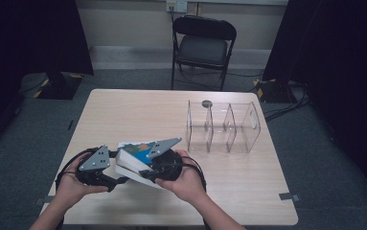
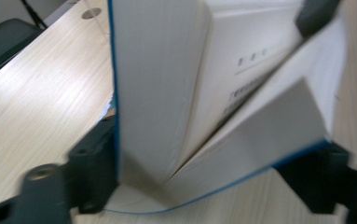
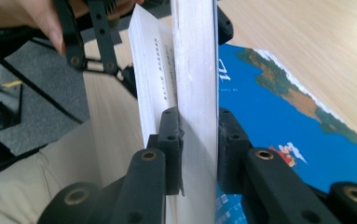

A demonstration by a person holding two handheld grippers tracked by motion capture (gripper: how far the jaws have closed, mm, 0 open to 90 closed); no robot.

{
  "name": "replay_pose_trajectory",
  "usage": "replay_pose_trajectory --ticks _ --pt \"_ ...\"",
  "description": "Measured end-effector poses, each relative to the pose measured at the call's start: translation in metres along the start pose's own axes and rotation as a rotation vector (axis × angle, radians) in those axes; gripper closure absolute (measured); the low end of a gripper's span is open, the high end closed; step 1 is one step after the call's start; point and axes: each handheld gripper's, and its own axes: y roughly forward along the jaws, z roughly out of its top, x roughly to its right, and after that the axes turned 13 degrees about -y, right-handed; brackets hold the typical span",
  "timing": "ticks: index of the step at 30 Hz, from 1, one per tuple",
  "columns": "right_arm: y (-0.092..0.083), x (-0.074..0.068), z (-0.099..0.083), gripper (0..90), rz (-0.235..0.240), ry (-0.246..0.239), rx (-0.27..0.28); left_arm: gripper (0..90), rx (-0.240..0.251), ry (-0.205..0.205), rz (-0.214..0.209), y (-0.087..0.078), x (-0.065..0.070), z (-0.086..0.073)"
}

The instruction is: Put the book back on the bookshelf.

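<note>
A thick book [image 1: 132,156] with a blue picture cover is held just above the wooden table [image 1: 138,110] near its front edge. My left gripper [image 1: 117,176] comes at it from the left. In the left gripper view the book [image 2: 167,84] is fanned open in a V, and both black jaws of the left gripper [image 2: 204,186] press on its blue covers near the spine. My right gripper [image 1: 146,171] comes from the right. Its jaws [image 3: 198,119] are shut on a block of white pages [image 3: 192,70], with the blue cover [image 3: 283,98] lying beyond.
A clear acrylic organizer [image 1: 224,127] with several compartments stands at the table's back right. A small grey round disc [image 1: 207,103] lies just behind it. A black folding chair [image 1: 202,45] stands beyond the table's far edge.
</note>
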Motion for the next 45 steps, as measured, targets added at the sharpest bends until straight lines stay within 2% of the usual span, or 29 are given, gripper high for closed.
replay_pose_trajectory --ticks 2,4,6,9,11,14,18,21,24,25,26,28,30,32,33,34,35,36,37,39,41,42,43,45 --pt "-0.001 0.001 -0.002 73.6 -0.003 -0.009 -0.012 33.7 -0.009 0.019 -0.016 -0.001 -0.002 -0.002" --pt "-0.001 0.002 -0.004 73.4 -0.017 -0.028 -0.017 36.7 -0.026 0.029 -0.021 0.001 -0.001 0.000" --pt "-0.002 0.002 -0.007 73.7 -0.011 -0.028 -0.015 37.4 -0.040 0.048 -0.020 0.002 0.001 0.002" --pt "-0.002 0.001 -0.007 74.3 -0.009 -0.053 -0.035 37.3 -0.064 0.058 -0.018 0.003 0.002 0.004" --pt "-0.001 0.000 -0.007 74.5 -0.007 -0.057 -0.038 36.2 -0.053 0.072 -0.009 0.003 0.002 0.002" --pt "0.001 0.000 -0.008 74.6 -0.002 -0.057 -0.042 32.5 -0.043 0.069 -0.003 0.006 0.002 -0.002" --pt "0.007 -0.003 -0.009 74.8 0.013 -0.050 -0.044 22.1 -0.048 0.025 -0.003 0.015 0.002 -0.005" --pt "0.008 -0.003 -0.008 74.9 0.018 -0.055 -0.047 14.7 -0.033 -0.005 -0.013 0.021 0.001 -0.007" --pt "0.007 -0.001 -0.009 74.8 0.022 -0.058 -0.043 17.9 -0.008 0.039 -0.033 0.023 0.003 -0.008" --pt "0.007 -0.001 -0.009 74.8 0.024 -0.059 -0.041 22.1 -0.010 0.045 -0.038 0.023 0.003 -0.008" --pt "0.008 -0.001 -0.009 74.7 0.025 -0.063 -0.042 25.3 -0.017 0.074 -0.047 0.022 0.003 -0.007" --pt "0.007 -0.001 -0.009 72.7 0.030 -0.081 -0.054 38.2 -0.027 0.130 -0.078 0.022 0.006 -0.007" --pt "0.004 0.001 -0.012 70.9 0.039 -0.079 -0.033 44.1 -0.027 0.158 -0.093 0.022 0.007 -0.004" --pt "0.001 0.001 -0.016 69.1 0.026 -0.096 -0.016 46.2 -0.026 0.148 -0.100 0.021 0.009 -0.001" --pt "-0.002 0.001 -0.018 64.1 0.005 -0.094 0.004 47.2 -0.017 0.147 -0.104 0.020 0.008 0.000" --pt "-0.006 0.003 -0.020 52.1 -0.024 -0.112 0.038 48.6 -0.012 0.147 -0.094 0.018 0.008 0.002" --pt "-0.013 0.006 -0.022 44.9 -0.026 -0.075 0.087 50.0 -0.003 0.144 -0.088 0.017 0.008 0.003" --pt "-0.022 0.009 -0.024 46.5 0.002 -0.018 0.134 51.2 0.003 0.142 -0.083 0.015 0.007 0.004" --pt "-0.033 0.011 -0.027 44.8 -0.015 -0.014 0.181 52.0 0.011 0.137 -0.073 0.014 0.006 0.005" --pt "-0.047 0.012 -0.032 39.5 -0.059 -0.040 0.208 54.0 0.027 0.132 -0.054 0.010 0.005 0.007" --pt "-0.060 0.014 -0.044 35.3 -0.102 -0.052 0.258 55.4 0.040 0.122 -0.038 0.006 0.002 0.009" --pt "-0.063 0.015 -0.052 33.5 -0.132 -0.057 0.243 55.9 0.044 0.127 -0.030 0.005 0.002 0.010" --pt "-0.064 0.017 -0.060 33.1 -0.141 -0.050 0.234 56.3 0.046 0.121 -0.027 0.005 0.001 0.011" --pt "-0.061 0.022 -0.078 31.1 -0.154 -0.002 0.230 56.8 0.050 0.112 -0.019 0.004 0.002 0.011"
